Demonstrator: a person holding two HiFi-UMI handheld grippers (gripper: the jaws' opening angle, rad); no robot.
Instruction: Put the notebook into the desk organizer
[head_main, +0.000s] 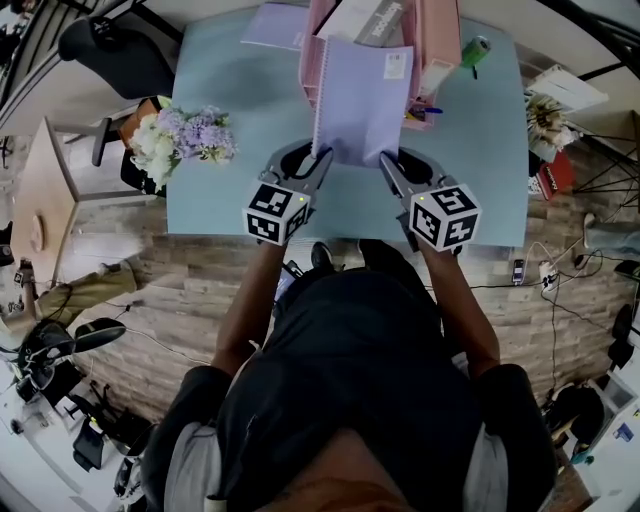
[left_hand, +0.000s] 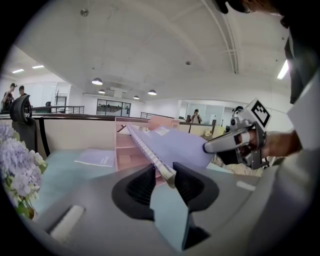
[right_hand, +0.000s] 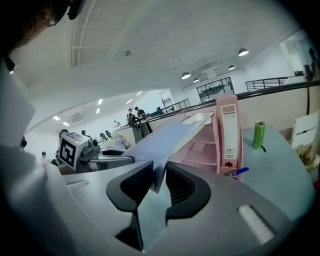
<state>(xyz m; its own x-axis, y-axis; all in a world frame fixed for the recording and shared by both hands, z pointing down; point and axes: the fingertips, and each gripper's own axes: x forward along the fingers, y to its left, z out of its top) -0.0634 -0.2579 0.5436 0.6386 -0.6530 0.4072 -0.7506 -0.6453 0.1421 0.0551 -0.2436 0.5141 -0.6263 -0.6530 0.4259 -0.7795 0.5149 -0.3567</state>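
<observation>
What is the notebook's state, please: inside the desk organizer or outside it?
Outside: left tongs and right tongs hold the notebook by its near corners before the pink organizer.

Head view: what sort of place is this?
Probably an open-plan office: a light-blue desk with a pink desk organizer on it, a black office chair beside it, and round ceiling lights overhead.
</observation>
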